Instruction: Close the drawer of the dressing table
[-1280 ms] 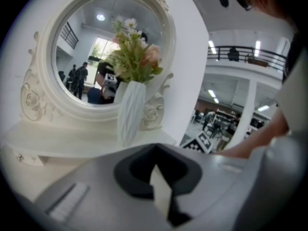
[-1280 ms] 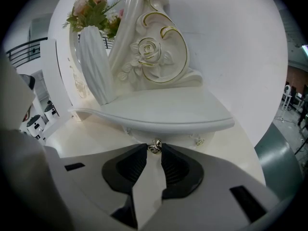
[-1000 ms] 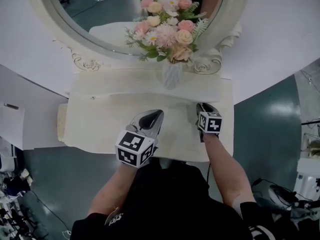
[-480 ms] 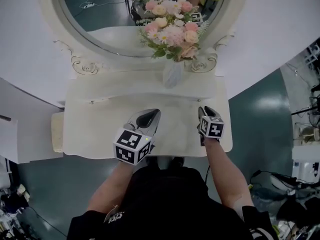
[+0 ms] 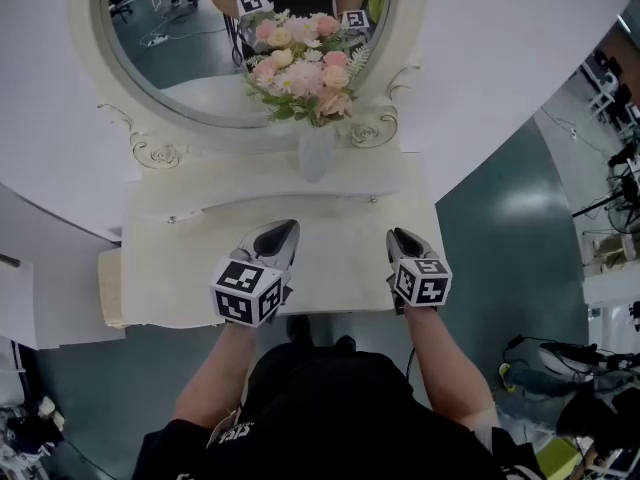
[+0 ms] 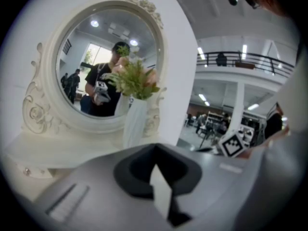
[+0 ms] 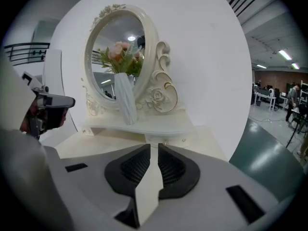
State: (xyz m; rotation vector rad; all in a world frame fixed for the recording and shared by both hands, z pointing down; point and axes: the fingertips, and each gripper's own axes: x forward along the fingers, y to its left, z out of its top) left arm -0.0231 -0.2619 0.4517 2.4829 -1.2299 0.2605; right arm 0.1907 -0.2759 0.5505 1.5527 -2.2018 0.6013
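Observation:
The cream dressing table [image 5: 190,268] stands against a white wall, with an oval mirror [image 5: 170,58] and a vase of pink flowers [image 5: 313,153] at its back. No drawer juts out from its front edge in the head view; the front face is hidden under the top. My left gripper [image 5: 281,231] hovers over the tabletop's front middle, jaws shut and empty, tips meeting [image 6: 154,147]. My right gripper [image 5: 401,236] hovers over the front right. Its jaws have just been closing and stand a narrow slit apart [image 7: 154,148], with nothing between them.
A small knob [image 7: 166,141] shows under the raised mirror shelf. A low white piece [image 5: 110,288] adjoins the table's left end. Teal floor surrounds it, with cables and gear [image 5: 560,368] at the right. The person's feet [image 5: 315,333] are below the front edge.
The right gripper has drawn back toward the table's front edge and risen, its marker cube looking larger. The left gripper has barely shifted. The head view has swung slightly.

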